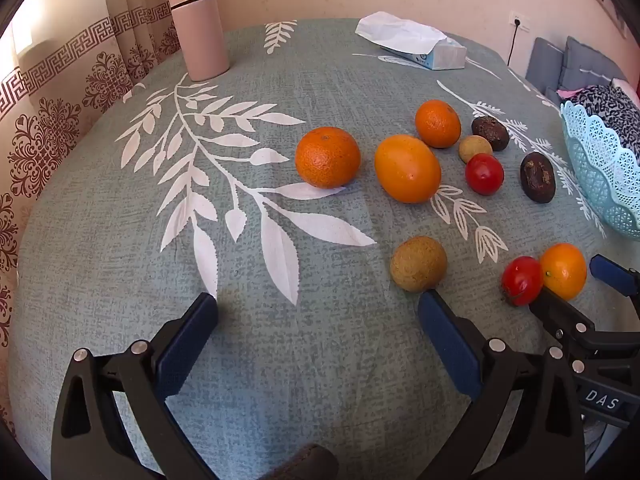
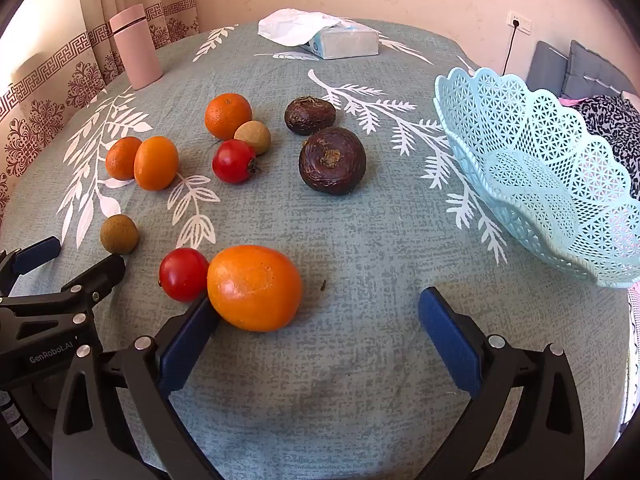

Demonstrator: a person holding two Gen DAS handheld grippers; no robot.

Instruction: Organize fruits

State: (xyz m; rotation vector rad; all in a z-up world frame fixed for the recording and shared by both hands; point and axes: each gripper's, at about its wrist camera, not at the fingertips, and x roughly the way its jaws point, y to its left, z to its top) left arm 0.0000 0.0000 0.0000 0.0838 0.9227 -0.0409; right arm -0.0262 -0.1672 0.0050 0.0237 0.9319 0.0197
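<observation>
Fruit lies loose on the teal leaf-print cloth [image 2: 360, 240]: several oranges, two red tomatoes, two tan longans and two dark brown fruits. An empty light-blue lattice basket [image 2: 540, 184] [image 1: 600, 168] stands at the right. My right gripper [image 2: 316, 308] is open; the nearest orange [image 2: 254, 288] lies against its left pad, with a tomato [image 2: 184, 274] just beyond. My left gripper [image 1: 318, 314] is open over bare cloth, and a longan [image 1: 418, 264] lies just past its right fingertip. Each gripper shows at the edge of the other's view.
A pink tumbler [image 2: 136, 48] stands at the far left near the curtain. A tissue box [image 2: 344, 42] sits at the table's far edge. Grey cushions and patterned fabric [image 2: 608, 116] lie beyond the basket at the right.
</observation>
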